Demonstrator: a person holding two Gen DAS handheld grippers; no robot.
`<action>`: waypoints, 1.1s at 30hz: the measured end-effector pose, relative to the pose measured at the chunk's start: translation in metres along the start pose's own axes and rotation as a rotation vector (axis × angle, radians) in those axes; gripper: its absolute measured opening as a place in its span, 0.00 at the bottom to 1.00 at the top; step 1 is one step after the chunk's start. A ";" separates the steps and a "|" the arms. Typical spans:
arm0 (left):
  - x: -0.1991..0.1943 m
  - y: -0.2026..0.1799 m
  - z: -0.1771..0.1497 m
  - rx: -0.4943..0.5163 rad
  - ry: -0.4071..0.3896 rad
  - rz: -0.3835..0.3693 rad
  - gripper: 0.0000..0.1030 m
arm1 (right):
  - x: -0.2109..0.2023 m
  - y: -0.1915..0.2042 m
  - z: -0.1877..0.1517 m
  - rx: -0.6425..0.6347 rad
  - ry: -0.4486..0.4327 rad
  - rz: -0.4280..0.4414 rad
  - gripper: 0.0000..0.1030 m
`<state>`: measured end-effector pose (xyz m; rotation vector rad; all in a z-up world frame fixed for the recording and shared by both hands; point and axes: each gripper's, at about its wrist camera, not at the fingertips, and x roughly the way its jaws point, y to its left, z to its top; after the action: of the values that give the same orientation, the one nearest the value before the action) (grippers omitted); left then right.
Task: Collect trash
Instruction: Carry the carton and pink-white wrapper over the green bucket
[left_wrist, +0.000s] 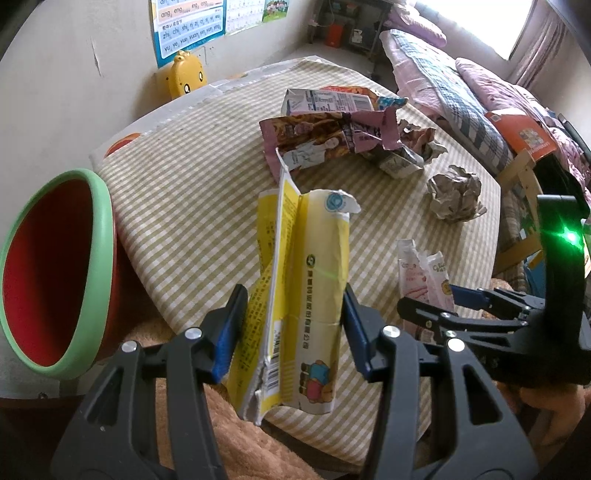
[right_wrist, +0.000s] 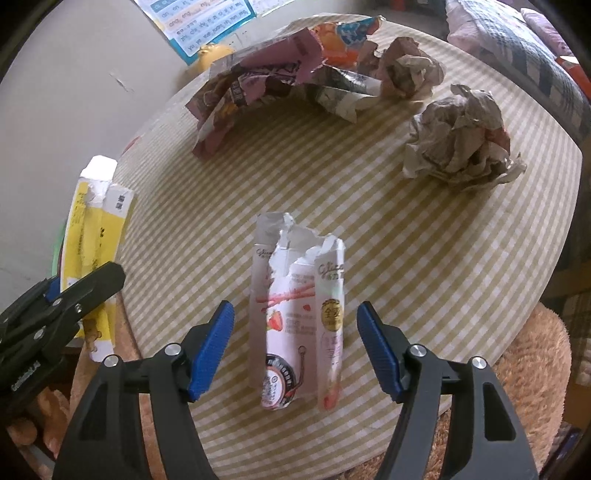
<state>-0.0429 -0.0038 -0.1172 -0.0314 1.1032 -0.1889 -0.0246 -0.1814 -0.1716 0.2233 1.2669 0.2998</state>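
A torn yellow carton (left_wrist: 299, 295) lies at the near edge of the checked table (left_wrist: 207, 177). My left gripper (left_wrist: 293, 325) has a blue pad against each side of it and is shut on it. The carton also shows in the right wrist view (right_wrist: 94, 251), with the left gripper (right_wrist: 59, 306) on it. A torn pink and white snack box (right_wrist: 295, 314) lies between the open fingers of my right gripper (right_wrist: 295, 339), which do not touch it. The box (left_wrist: 424, 280) and right gripper (left_wrist: 436, 306) also show in the left wrist view. A red bin with a green rim (left_wrist: 55, 273) stands left of the table.
Further back on the table lie a crumpled pink wrapper (left_wrist: 325, 140), a flattened carton (left_wrist: 325, 101) and crumpled paper balls (left_wrist: 456, 197) (right_wrist: 410, 70). A yellow toy (left_wrist: 184, 74) stands by the wall. A bed (left_wrist: 461, 85) is at the right.
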 end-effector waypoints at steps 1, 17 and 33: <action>0.000 0.000 0.000 0.000 0.000 -0.001 0.47 | 0.000 0.002 0.000 -0.007 0.003 0.000 0.43; -0.008 0.021 0.004 -0.049 -0.040 0.010 0.47 | -0.031 0.033 0.003 -0.044 -0.083 0.074 0.40; -0.035 0.057 0.014 -0.130 -0.134 0.067 0.47 | -0.071 0.080 0.022 -0.135 -0.197 0.128 0.40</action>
<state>-0.0386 0.0569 -0.0865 -0.1213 0.9801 -0.0536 -0.0302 -0.1304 -0.0751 0.2131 1.0355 0.4605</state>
